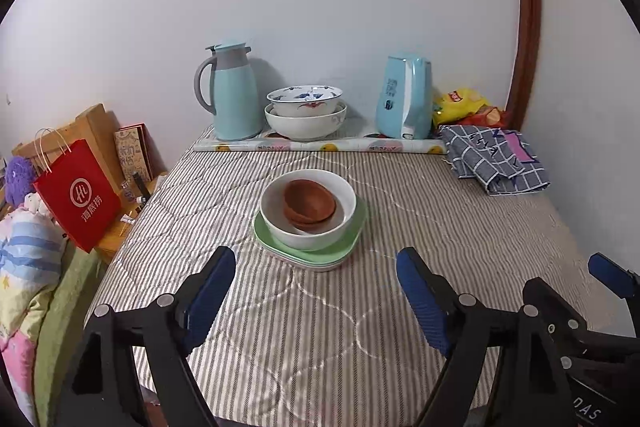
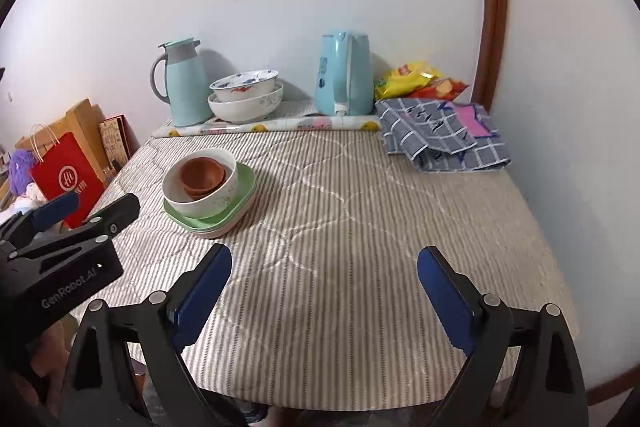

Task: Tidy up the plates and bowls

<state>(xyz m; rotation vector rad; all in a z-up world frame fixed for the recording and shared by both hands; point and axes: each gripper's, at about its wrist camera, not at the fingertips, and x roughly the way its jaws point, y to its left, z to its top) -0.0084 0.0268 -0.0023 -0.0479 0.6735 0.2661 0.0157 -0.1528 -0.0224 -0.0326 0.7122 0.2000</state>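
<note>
Both tongs agape, empty — left tongs (image 1: 316,287) nearer; white bowl (image 1: 308,227) on green plates (image 1: 352,243) dead ahead, right tongs (image 2: 324,287) offset right.

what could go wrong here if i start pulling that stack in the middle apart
1. The brown bowls sit tilted inside the white bowl, so they may slide or tip when it is lifted.
2. The stack rests on green plates over soft quilted bedding, so a push could rock it.
3. Both the left gripper and right gripper are open and short of it; a one-sided grab might spill the pile.
</note>
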